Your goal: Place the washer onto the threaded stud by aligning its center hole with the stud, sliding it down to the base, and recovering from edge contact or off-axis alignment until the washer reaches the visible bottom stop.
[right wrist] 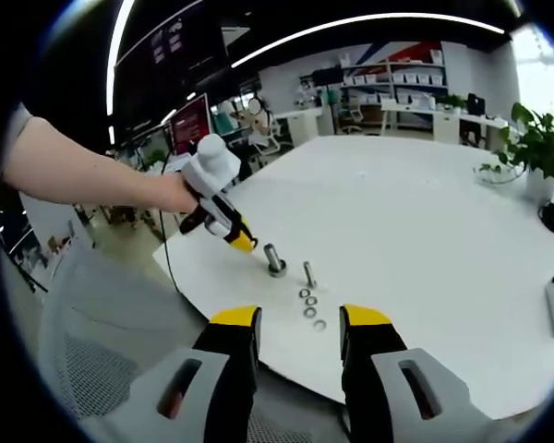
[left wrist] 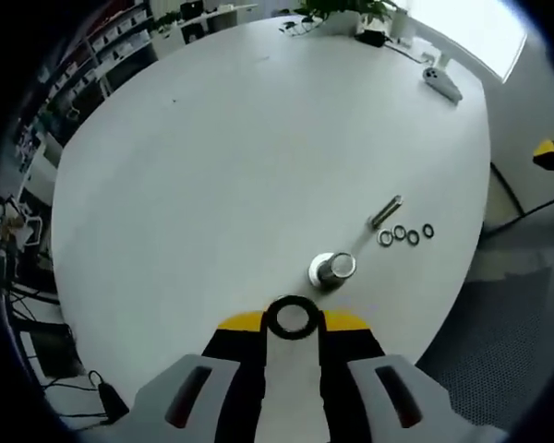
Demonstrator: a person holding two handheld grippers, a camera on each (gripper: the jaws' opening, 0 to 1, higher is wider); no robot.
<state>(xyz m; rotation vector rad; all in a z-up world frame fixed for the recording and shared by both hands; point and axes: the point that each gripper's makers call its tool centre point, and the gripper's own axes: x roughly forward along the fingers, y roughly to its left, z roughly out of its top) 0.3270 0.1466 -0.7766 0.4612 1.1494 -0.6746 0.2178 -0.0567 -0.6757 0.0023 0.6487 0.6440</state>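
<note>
White table (left wrist: 212, 166), washer (left wrist: 292, 317) in fingers

Evenly lit from above and from a window (left wrist: 471, 28) at one o'clock in the left gripper view, blown out to white. Soft, short shadows only, beneath the stud (left wrist: 332, 269) and loose bolt (left wrist: 385, 212) on the pale table (left wrist: 212, 166). In the right gripper view, curved ceiling light strips (right wrist: 351, 23) glaring at twelve o'clock against a dim ceiling; more window glare at two o'clock. Strong fisheye bending toward every edge, straight lines bowed. Centre fairly sharp; shelves at ten o'clock in the left gripper view smeared and soft. Slight overall compression blur.
</note>
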